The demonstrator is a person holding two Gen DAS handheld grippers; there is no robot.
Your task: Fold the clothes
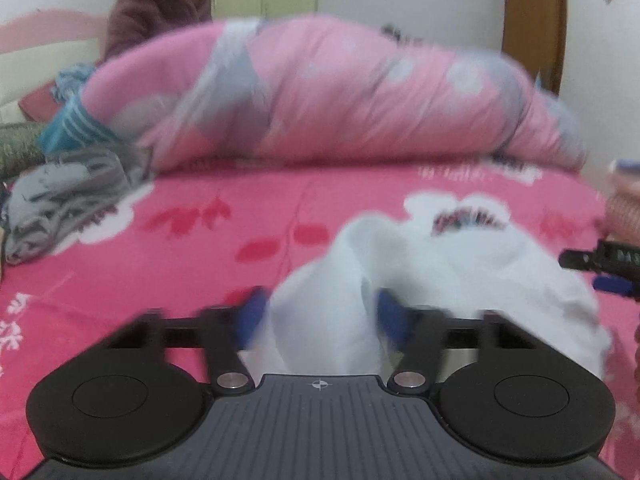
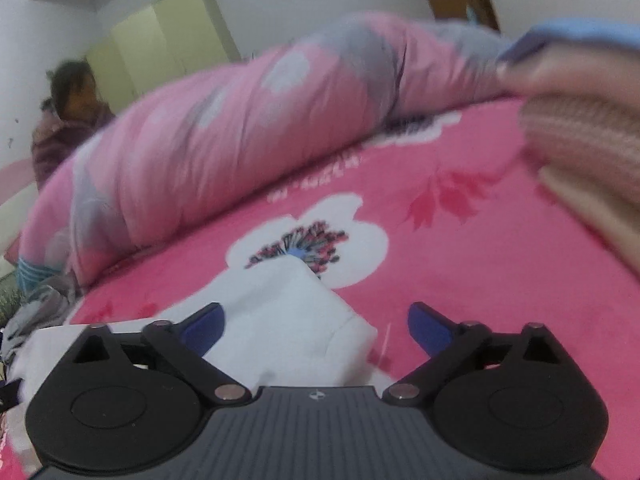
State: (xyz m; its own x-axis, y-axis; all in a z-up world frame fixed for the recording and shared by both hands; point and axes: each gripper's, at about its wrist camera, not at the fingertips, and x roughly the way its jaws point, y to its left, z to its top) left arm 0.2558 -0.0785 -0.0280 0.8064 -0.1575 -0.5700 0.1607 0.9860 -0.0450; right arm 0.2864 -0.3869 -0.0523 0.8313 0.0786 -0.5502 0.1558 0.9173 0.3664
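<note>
A white garment [image 1: 440, 264] lies crumpled on the pink flowered bedsheet [image 1: 180, 248]. In the left wrist view a bunched fold of it rises between the blue fingers [image 1: 250, 316] and fills the gap from pad to pad; my left gripper [image 1: 322, 308] is shut on that fold. In the right wrist view a corner of the white garment [image 2: 280, 304] lies between the jaws of my right gripper [image 2: 316, 320], which stands open. Its left finger [image 2: 204, 328] is over the cloth and its right finger [image 2: 428, 328] is clear of it. Both views are motion-blurred.
A rolled pink and grey quilt [image 1: 340, 92] lies across the back of the bed. A crumpled grey garment [image 1: 64, 204] and a teal striped item [image 1: 72, 124] sit at the left. What looks like a stack of folded knitwear [image 2: 580, 140] is at the right. A person in a purple jacket [image 1: 160, 4] sits beyond the quilt.
</note>
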